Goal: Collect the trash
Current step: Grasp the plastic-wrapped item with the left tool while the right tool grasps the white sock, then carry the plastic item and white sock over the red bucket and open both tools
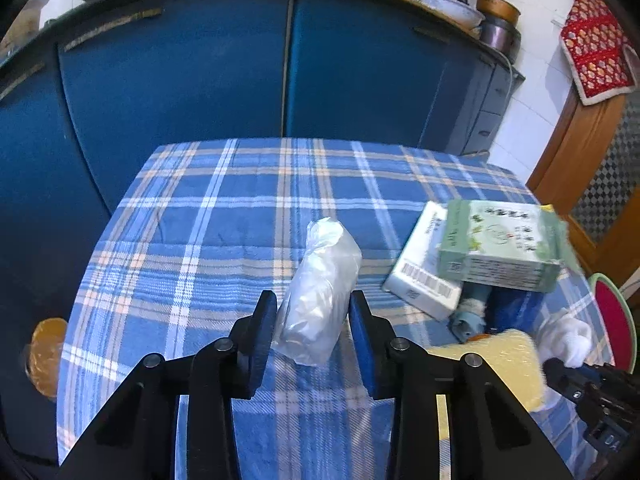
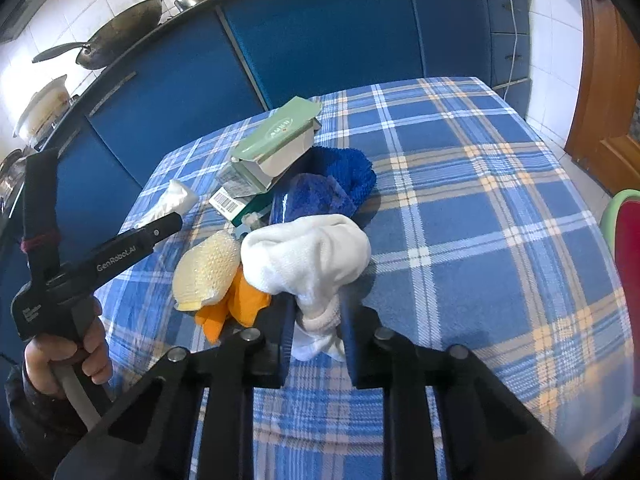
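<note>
Here, left gripper (image 1: 313, 312) jaws astride plastic bag (image 1: 318, 294), right gripper (image 2: 316, 326) jaws pinching white sock (image 2: 308, 258)

Blue cabinets (image 1: 180, 80), wok (image 2: 116, 38), plaid tablecloth (image 1: 224, 216).

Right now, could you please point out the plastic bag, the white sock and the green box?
plastic bag (image 1: 320, 292), left wrist view, crumpled middle.
white sock (image 2: 306, 254), right wrist view, bunched upper part.
green box (image 1: 500, 246), left wrist view, printed top.

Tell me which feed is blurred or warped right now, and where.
Left wrist: the green box at right smears with motion blur, while the plastic bag between the left gripper fingers is sharp. Right wrist: the white cloth in the right gripper is sharp. Both views: fisheye bends the blue cabinets; black corners.
</note>
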Available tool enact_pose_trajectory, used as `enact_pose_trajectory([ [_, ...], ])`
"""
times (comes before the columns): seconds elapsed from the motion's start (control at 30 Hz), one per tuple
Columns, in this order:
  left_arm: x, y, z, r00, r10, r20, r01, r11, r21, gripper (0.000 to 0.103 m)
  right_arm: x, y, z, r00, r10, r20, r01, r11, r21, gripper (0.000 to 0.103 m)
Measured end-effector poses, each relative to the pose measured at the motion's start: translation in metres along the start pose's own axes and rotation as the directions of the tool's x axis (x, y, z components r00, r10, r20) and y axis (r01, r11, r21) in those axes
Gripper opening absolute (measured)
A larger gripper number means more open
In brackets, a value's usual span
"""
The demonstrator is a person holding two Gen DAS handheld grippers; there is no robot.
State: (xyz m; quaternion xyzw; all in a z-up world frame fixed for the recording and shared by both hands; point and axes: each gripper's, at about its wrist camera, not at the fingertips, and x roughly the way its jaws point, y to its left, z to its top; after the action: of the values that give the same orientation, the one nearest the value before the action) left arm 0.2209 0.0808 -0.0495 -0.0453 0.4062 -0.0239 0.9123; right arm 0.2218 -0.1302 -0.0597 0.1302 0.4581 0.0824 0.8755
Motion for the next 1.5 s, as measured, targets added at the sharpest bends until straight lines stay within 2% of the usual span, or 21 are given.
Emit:
enact_pose_trajectory([
  [0.7,-0.074,-0.058,-0.014,0.995,-0.075,0.067,0.071,0.996,0.057,0.037,-0.071,-0.020,-0.014,0.994,0.012,0.107,-0.015,1.000,0.027,0.022],
  [1.17,-0.103,-0.107,-0.023,0.987,-0.133,0.090,0.123,0.986,0.117,0.037,-0.128,-0.048,-0.028,0.980,-0.025,0.196,0.014,0.998,0.059,0.022],
  [1.5,-0.109,-0.155,-0.025,0.977,-0.195,0.084,0.179,0.969,0.169,0.037,-0.160,-0.080,-0.035,0.966,-0.076,0.246,0.050,0.993,0.111,0.022],
])
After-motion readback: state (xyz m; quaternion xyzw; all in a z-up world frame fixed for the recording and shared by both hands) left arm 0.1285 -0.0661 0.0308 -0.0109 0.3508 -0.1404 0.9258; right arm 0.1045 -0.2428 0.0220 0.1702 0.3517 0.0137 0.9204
